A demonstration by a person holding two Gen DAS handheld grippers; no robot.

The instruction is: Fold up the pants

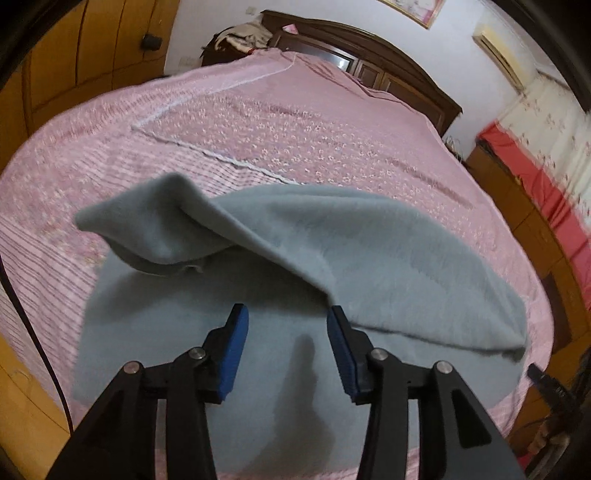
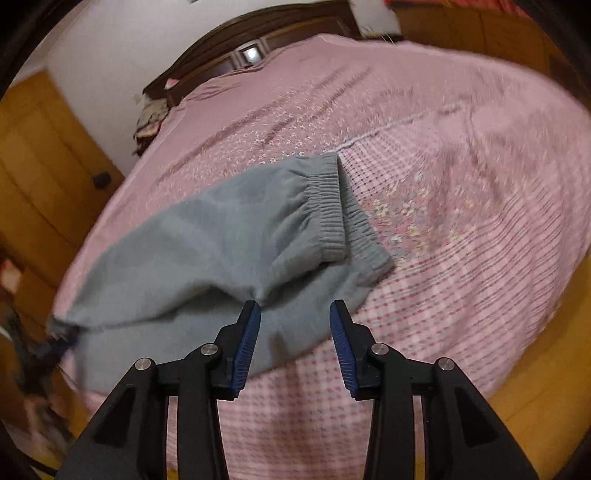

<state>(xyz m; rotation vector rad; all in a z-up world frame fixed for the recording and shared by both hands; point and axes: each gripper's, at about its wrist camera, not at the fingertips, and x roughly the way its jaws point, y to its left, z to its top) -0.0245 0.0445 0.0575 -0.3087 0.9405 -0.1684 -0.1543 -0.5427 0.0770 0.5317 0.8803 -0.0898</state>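
Grey fleece pants (image 1: 351, 243) lie on the pink bedspread (image 1: 258, 133), with one part folded over the other and a loose flap bulging up at the left. My left gripper (image 1: 286, 310) hovers open just over the lower layer, nothing between its blue pads; its right fingertip (image 1: 334, 314) is at the folded edge. In the right wrist view the pants (image 2: 207, 240) show their ribbed elastic waistband (image 2: 330, 210) doubled over on itself. My right gripper (image 2: 295, 304) is open and empty above the pants' near edge, its left fingertip (image 2: 254, 308) close to a crease.
A dark wooden headboard (image 1: 388, 66) closes the far end of the bed, with a heap of clothes (image 1: 243, 35) beside it. Orange-brown wardrobes (image 1: 85, 48) stand at the left; a cabinet with a red cloth (image 1: 535, 184) runs along the right.
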